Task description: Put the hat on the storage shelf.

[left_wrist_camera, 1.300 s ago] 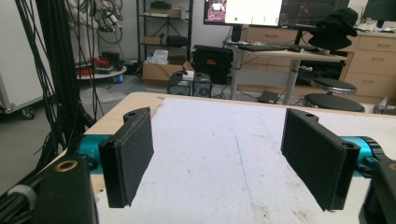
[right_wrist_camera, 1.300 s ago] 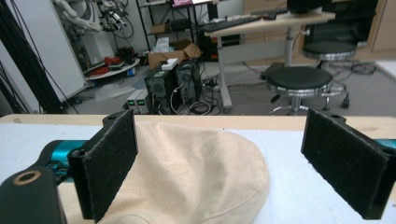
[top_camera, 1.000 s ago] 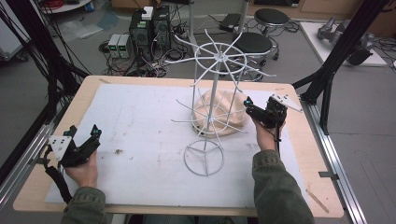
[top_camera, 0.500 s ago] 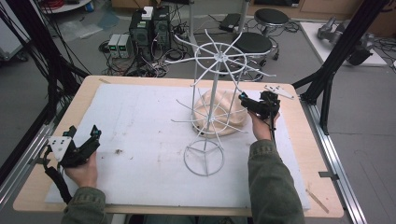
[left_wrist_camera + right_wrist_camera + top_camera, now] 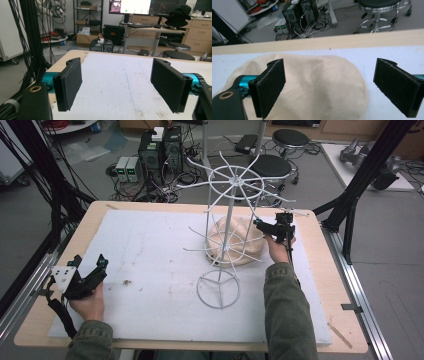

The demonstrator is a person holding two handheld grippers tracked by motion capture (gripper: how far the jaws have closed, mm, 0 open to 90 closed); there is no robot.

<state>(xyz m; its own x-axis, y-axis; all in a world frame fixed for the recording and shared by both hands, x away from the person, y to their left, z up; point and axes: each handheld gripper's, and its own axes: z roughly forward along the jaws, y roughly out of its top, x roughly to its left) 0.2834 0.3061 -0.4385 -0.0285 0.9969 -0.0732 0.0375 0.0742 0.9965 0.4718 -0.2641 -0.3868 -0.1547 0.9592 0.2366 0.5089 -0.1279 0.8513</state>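
A white wire rack (image 5: 227, 235) with radiating spokes and a ring base stands upright mid-table. Behind it lies a cream-coloured cloth bundle (image 5: 235, 241), rounded and soft (image 5: 312, 85). My right gripper (image 5: 270, 227) hovers over the bundle's right end, open, with its black pads (image 5: 272, 85) wide apart above the cloth. My left gripper (image 5: 87, 270) rests open near the table's front left edge, with nothing between its pads (image 5: 70, 82).
A white mat (image 5: 150, 255) covers most of the wooden table (image 5: 325, 270). Black frame struts (image 5: 360, 185) rise at both sides. Stools, cables and computer boxes (image 5: 160, 150) sit on the floor beyond the far edge.
My right gripper has moved left and further away, from beside the bundle's right end to above it. The left gripper has stayed put.
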